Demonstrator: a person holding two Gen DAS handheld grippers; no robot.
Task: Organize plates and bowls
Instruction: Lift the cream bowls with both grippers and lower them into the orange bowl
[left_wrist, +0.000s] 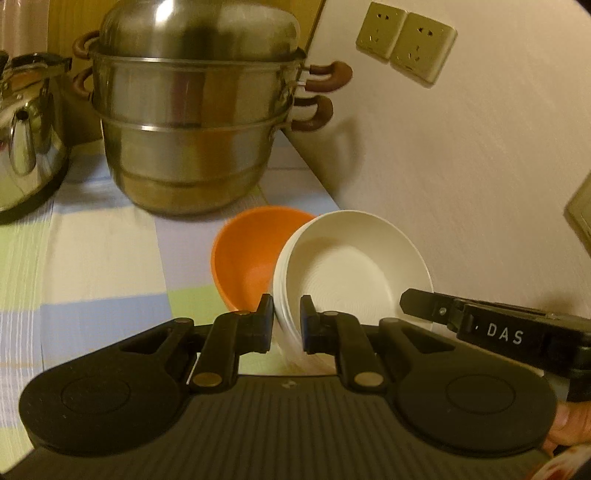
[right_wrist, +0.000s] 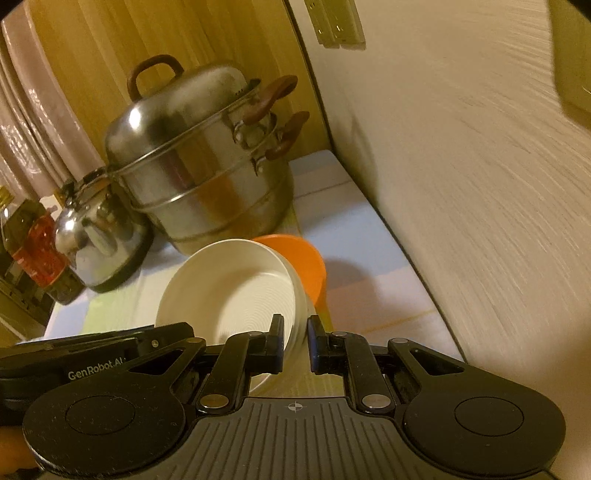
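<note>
Two grippers, our left gripper and right gripper, pinch opposite rim edges of the ribbed white ceramic bowl. We hold it tilted above the checked tablecloth, overlapping the orange plastic bowl before the steel steamer pot.

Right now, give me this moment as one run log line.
left gripper: shut on white bowl rim | right gripper: shut on opposite rim | orange bowl: behind | steamer pot: behind

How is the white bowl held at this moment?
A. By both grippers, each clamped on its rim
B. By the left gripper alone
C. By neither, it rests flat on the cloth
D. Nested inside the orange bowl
A: the left gripper and right gripper each pinch opposite sides of the white bowl rim, beside the orange bowl.
</note>
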